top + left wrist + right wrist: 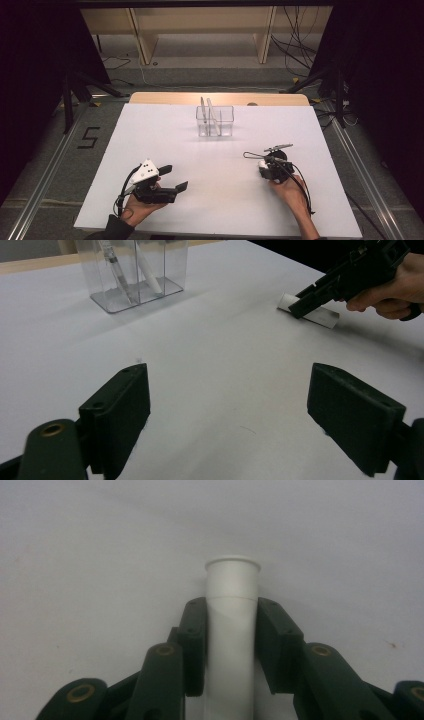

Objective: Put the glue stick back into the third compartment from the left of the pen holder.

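A white tube (232,580) with a flanged rim lies on the white table (220,165) at the right. My right gripper (232,625) is shut on it, one jaw against each side; from the left gripper view this right gripper (305,302) sits low over the tube (320,316). In the high view the tube (261,163) shows as a white end by the right gripper (265,167). At the table's left front, my left gripper (174,178) is open and holds nothing, its jaws (227,405) wide apart above bare table.
A clear two-compartment container (215,121) stands at the back middle, with a clear tube (112,262) and a white tube (150,275) leaning inside. A wooden strip (165,98) edges the table's far side. Shelving and cables lie beyond.
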`<state>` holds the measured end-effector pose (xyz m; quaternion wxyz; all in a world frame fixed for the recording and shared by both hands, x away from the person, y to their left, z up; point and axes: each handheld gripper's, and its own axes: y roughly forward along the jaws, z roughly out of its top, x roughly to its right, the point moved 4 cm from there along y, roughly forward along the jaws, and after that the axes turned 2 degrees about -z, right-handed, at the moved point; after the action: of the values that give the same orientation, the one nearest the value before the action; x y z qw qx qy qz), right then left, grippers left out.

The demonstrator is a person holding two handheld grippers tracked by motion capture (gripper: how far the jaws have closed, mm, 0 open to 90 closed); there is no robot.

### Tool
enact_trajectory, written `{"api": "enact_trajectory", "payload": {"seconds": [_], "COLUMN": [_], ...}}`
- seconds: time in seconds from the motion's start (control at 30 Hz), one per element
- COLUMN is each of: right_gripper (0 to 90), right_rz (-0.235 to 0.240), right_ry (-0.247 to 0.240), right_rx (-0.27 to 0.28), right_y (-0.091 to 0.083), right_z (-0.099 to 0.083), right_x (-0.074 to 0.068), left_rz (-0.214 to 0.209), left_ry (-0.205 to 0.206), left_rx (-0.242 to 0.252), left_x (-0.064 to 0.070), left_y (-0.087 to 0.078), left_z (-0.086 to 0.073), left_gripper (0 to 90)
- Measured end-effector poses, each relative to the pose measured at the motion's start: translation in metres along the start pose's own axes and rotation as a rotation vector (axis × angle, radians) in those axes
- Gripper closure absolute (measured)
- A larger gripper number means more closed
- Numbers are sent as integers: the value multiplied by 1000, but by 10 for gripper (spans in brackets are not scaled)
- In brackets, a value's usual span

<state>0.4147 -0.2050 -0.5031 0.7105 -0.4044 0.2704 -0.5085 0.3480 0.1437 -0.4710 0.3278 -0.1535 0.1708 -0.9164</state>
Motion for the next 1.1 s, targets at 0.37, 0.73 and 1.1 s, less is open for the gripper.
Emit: {"api": "enact_trajectory", "payload": {"seconds": [0.37,0.73,1.1], "right_gripper": [678,681,684], "right_rz": [41,68,75], "right_ry": [-8,-15,-46], "right_rx": [32,106,193], "right_y": [-5,-13,-20], "right_z": [0,0,-2], "right_x": [-1,2,2], "left_rz": [1,2,3], "left_ry": [-2,-1,3], "left_rx": [1,-1,1], "left_x": [-1,-2,-1], "left_y": [0,0,0], "left_z": [0,0,0], "left_gripper": [172,172,172]}}
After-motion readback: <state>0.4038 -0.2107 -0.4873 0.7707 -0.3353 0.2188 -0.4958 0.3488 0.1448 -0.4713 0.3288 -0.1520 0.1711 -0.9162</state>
